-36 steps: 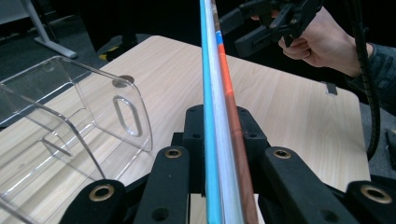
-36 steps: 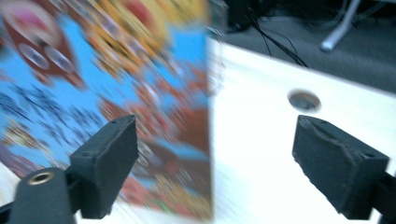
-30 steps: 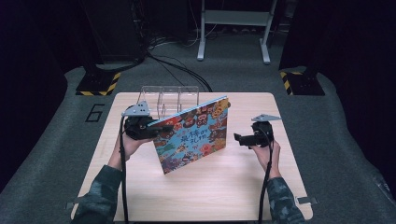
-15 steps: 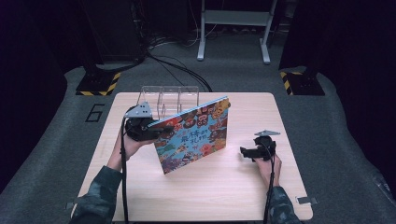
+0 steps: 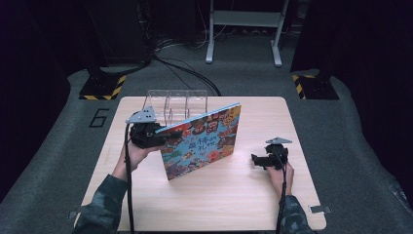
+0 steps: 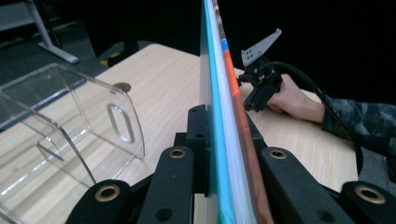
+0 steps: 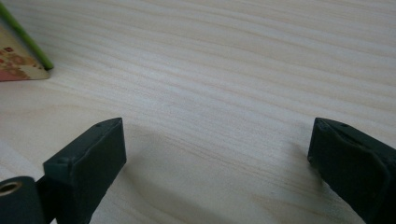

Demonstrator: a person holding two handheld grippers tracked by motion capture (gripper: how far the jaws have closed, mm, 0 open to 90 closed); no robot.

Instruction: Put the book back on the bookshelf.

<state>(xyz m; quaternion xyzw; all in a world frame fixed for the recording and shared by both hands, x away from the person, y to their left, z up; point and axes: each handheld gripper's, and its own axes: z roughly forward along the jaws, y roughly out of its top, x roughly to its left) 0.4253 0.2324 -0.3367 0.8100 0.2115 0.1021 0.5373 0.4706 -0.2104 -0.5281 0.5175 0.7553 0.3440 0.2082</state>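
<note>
The left gripper (image 5: 158,136) has its fingers (image 6: 198,140) closed on the edge of the book (image 5: 202,141), which stands tilted on the tabletop (image 5: 234,195), just in front of the clear rack (image 5: 178,105). The right gripper (image 5: 260,160) rests low on the tabletop, well apart from the book; its fingers (image 7: 93,154) are wide apart with nothing between them and have just been closing a little.

Left gripper (image 6: 224,154) black jaws clamped on thin colourful picture book (image 6: 219,93) seen edge-on, clear acrylic divider rack (image 6: 70,126) at left on pale wooden table (image 6: 163,79), other hand's black gripper (image 6: 261,74) beyond.
</note>
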